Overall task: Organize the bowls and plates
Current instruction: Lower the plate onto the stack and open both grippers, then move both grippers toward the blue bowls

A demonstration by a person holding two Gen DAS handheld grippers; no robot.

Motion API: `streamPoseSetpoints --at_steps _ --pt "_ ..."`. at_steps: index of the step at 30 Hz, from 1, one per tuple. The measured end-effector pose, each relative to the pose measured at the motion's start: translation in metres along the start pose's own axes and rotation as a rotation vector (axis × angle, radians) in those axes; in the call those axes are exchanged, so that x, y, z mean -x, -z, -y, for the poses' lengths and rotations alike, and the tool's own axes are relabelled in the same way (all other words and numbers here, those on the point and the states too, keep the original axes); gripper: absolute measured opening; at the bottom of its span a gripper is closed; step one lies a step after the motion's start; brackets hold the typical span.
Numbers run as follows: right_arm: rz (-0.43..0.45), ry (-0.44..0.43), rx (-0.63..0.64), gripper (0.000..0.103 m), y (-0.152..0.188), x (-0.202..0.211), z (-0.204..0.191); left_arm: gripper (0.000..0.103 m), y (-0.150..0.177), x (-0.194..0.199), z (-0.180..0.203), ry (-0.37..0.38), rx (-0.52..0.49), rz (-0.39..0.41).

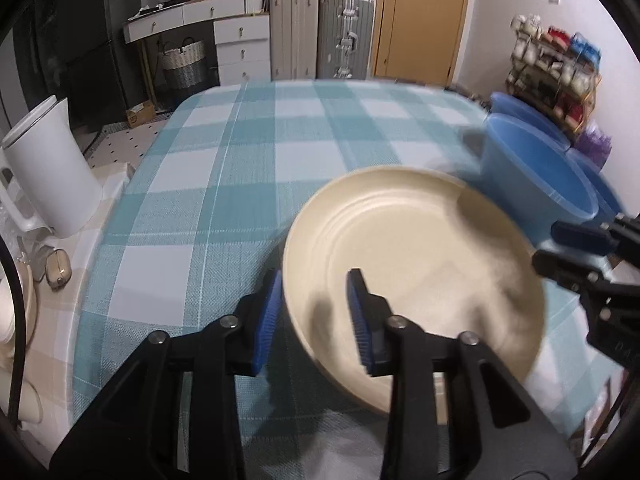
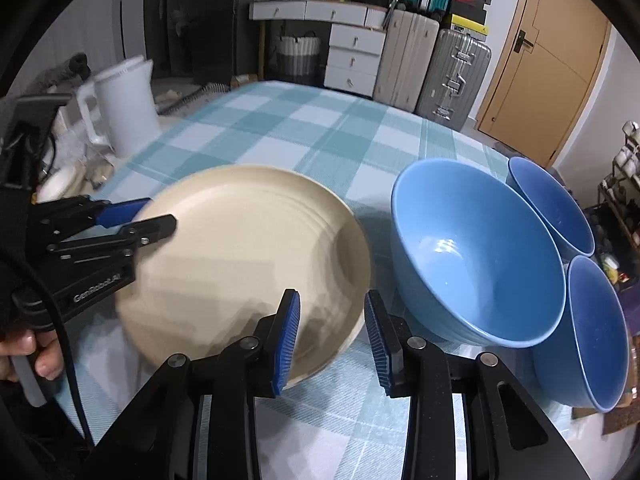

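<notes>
On the checked teal tablecloth (image 1: 280, 128), near its front edge, the left gripper (image 1: 316, 316) straddles the rim of the round cream ceramic plate (image 1: 416, 256), jaws spread, not pressing. From the right wrist, the right gripper (image 2: 332, 340) likewise stands spread around the opposite rim, beside three blue bowls (image 2: 480, 256). I judge the plate stiff, smooth, breakable; hold its rim.

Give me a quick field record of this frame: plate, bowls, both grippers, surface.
plate: round cream ceramic plate, straddled on opposite rims by both grippers
bowls: three light-blue ceramic bowls, empty, upright, to the plate's right
left gripper: fingers either side of the plate's rim, pads not pressing
right gripper: fingers either side of the opposite rim, gap visible, open
surface: teal-and-white checked tablecloth
nearby: white plastic kettle at the table's left edge
</notes>
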State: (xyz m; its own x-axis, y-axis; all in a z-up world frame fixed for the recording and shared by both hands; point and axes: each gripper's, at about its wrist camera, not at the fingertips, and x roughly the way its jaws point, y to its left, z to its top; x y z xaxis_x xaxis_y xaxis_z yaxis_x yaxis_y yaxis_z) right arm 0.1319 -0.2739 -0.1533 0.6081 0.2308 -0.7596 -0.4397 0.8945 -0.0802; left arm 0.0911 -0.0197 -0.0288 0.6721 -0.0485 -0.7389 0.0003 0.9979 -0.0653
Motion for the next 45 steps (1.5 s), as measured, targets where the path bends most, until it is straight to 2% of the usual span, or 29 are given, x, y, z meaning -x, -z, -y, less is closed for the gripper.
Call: streamPoseSetpoints --at_steps 1,3,5,7,9,11,13,18,25,28,32,38,41,45 --pt "0.016 -0.009 -0.008 0.046 -0.001 0.006 0.002 0.043 -0.002 0.007 0.000 0.021 0.008 0.011" --pt "0.043 -0.022 -0.023 0.051 -0.002 0.017 0.005 0.057 -0.004 0.019 0.001 0.050 0.019 0.027" --pt "0.065 -0.038 -0.035 0.058 -0.003 0.028 0.011 0.079 -0.006 0.031 0.006 0.085 0.016 0.046" --pt "0.095 -0.059 -0.055 0.077 -0.002 0.041 0.018 0.081 -0.008 0.041 0.011 0.108 0.013 0.058" --pt "0.122 -0.067 -0.074 0.087 -0.002 0.054 0.025 0.087 -0.012 0.049 0.018 0.129 0.011 0.062" --pt "0.141 -0.058 -0.092 0.093 -0.002 0.066 0.033 0.103 -0.018 0.059 0.025 0.145 0.004 0.073" --pt "0.168 -0.048 -0.112 0.102 -0.002 0.079 0.043 0.102 -0.025 0.069 0.033 0.148 -0.004 0.098" --pt "0.232 -0.037 -0.156 0.102 0.000 0.114 0.070 0.102 -0.044 0.091 0.054 0.167 -0.020 0.126" --pt "0.314 -0.066 -0.269 0.102 0.011 0.160 0.124 0.102 -0.068 0.105 0.088 0.184 -0.035 0.142" --pt "0.320 -0.070 -0.289 0.102 0.014 0.173 0.142 0.102 -0.082 0.107 0.106 0.200 -0.040 0.151" --pt "0.337 -0.020 -0.284 0.102 0.015 0.192 0.161 0.102 -0.101 0.109 0.130 0.218 -0.055 0.164" --pt "0.343 0.012 -0.317 0.102 0.015 0.214 0.197 0.102 -0.132 0.102 0.157 0.233 -0.073 0.164" --pt "0.344 -0.022 -0.353 0.102 0.013 0.218 0.217 0.102 -0.146 0.094 0.166 0.238 -0.075 0.162" --pt "0.338 0.041 -0.352 0.102 0.010 0.222 0.238 0.102 -0.166 0.078 0.176 0.244 -0.070 0.147"
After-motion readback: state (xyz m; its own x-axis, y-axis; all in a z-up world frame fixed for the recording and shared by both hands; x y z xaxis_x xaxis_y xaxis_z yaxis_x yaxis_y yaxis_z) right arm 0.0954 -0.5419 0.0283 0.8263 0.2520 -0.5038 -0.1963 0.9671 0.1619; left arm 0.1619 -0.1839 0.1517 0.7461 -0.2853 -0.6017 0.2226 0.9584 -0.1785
